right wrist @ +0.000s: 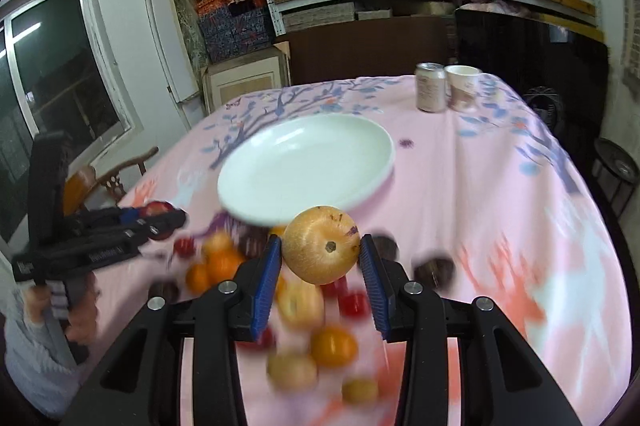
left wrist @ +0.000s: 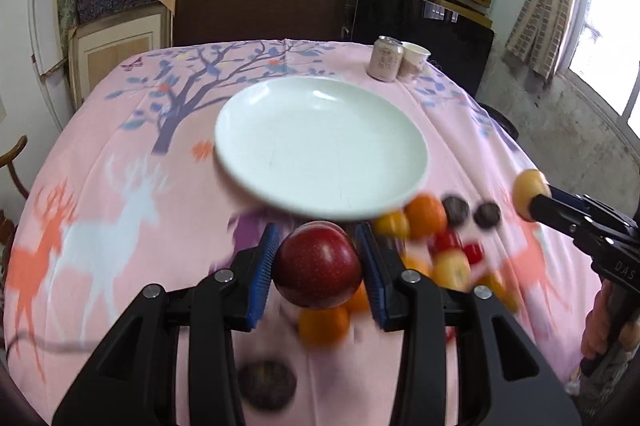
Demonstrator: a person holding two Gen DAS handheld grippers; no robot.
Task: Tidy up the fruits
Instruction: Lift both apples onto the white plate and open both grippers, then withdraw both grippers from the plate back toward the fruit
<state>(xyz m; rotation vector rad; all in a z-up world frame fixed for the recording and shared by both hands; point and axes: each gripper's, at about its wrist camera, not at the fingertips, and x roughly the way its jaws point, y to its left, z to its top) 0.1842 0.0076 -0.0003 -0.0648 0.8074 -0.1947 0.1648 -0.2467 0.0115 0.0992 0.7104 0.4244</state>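
The left gripper [left wrist: 318, 266] clamps a red apple [left wrist: 318, 264] between its blue pads, raised above loose fruit [left wrist: 424, 218] by the near rim of a white plate [left wrist: 320, 145] at the middle of a pink-clothed table [left wrist: 120, 185]. Only the right wrist view shows the brown stem end of the yellow pear [right wrist: 322, 246] that the right gripper [right wrist: 322, 258] grips. A can [right wrist: 431, 87] and paper cup [right wrist: 462, 87] stand at the table's far right corner.

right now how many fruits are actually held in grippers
2. A red apple sits clamped in the left gripper, and a yellow pear in the right gripper. Both are short of the empty white plate.
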